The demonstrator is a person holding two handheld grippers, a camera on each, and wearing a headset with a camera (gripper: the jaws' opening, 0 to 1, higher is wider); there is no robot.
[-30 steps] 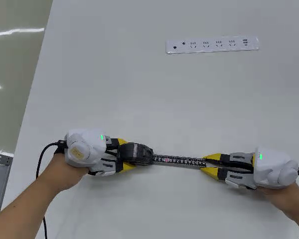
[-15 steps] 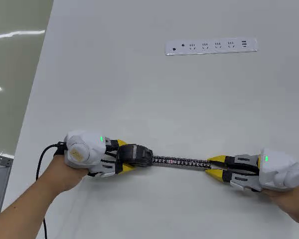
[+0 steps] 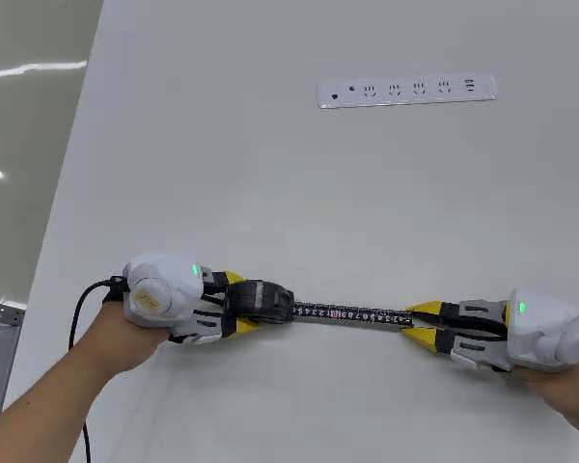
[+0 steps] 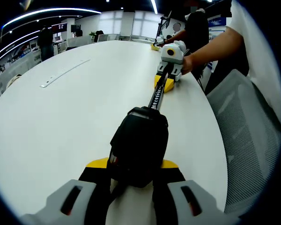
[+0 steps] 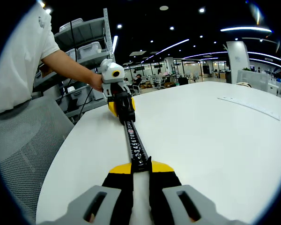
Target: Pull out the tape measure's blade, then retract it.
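Here, at the left gripper (image 4: 133,164): my jaws are clamped on both flanks of the black tape measure (image 4: 139,143), pinning it to the white table (image 3: 270,174) at 9 o'clock in the head view.
At the right gripper (image 5: 140,167): my jaws are pinched tight on the tip of the blade (image 5: 133,140), at 3 o'clock.
Between them: the blade is drawn out in a straight, flat line, numbers up, low over the tabletop.
Step in hand: the pull-out, well begun by my judgement; retraction is not yet done.
Doing it well: draw the tip straight toward 3 o'clock, level and in line with the tape measure's mouth, so the blade neither kinks nor twists; brace the left side firmly against the tug.
Beyond: a power strip (image 3: 405,89) lies well apart at 12 o'clock.
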